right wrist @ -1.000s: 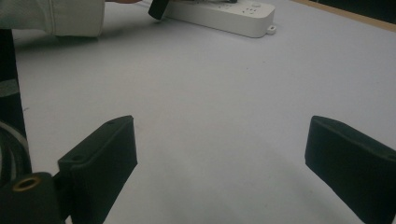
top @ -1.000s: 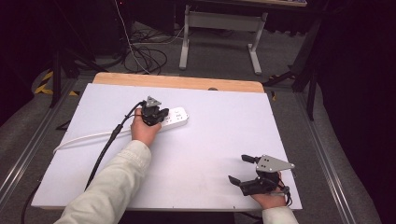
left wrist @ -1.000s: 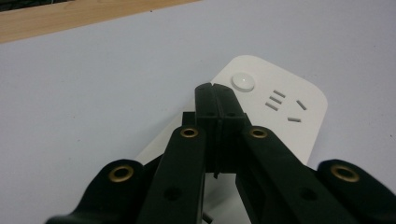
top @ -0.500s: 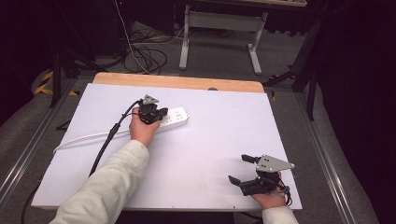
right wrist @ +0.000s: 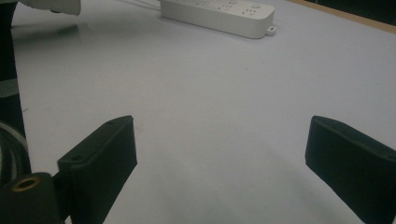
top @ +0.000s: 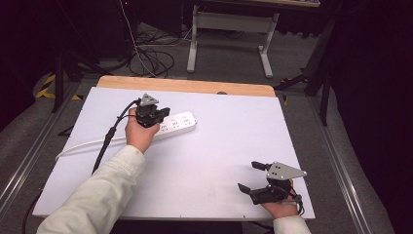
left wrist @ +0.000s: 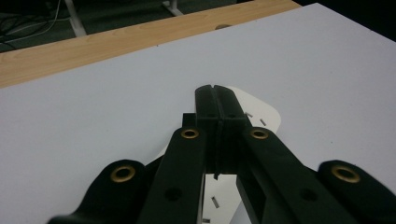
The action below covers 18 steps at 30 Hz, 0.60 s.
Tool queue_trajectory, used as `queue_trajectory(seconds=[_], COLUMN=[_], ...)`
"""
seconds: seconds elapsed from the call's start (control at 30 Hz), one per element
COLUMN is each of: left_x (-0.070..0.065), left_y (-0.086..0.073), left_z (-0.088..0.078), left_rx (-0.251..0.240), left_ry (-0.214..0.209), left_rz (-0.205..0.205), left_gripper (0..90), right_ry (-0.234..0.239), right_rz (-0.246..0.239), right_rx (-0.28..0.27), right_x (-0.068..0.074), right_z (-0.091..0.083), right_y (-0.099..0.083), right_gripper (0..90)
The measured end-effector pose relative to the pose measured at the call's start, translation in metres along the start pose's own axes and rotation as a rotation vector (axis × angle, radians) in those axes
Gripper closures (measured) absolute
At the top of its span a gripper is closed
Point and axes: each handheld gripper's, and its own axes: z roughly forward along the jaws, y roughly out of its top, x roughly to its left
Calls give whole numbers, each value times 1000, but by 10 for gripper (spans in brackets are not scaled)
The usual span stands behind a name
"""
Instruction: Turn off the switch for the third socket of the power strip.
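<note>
power strip [left wrist: 261, 116] mostly hidden behind left hand-held gripper [left wrist: 216, 93]

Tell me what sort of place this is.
Probably a lab or workshop set up for recording: a white-topped table carrying a white power strip, loose cables on grey carpet, a metal desk frame behind, and dark surroundings.

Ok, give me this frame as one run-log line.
left gripper: jaws shut, over power strip | right gripper: jaws open, empty, near table front-right corner | strip cord: trails left
</note>
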Motion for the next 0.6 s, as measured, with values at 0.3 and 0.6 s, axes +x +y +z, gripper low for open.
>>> queue_trajectory(seconds=[0.3,0.6], left_x=[-2,-6], left_y=[7,11], left_z=[-20,-37], left_rx=[-15,-13], left_ry=[-23,-48], left_rz=[9,17], left_gripper=[900,899], right_ry=[-2,-4], right_rz=[0,-1], right_rx=[-1,1], right_x=[0,1], right_z=[0,0], right_y=[0,0], right_gripper=[90,90])
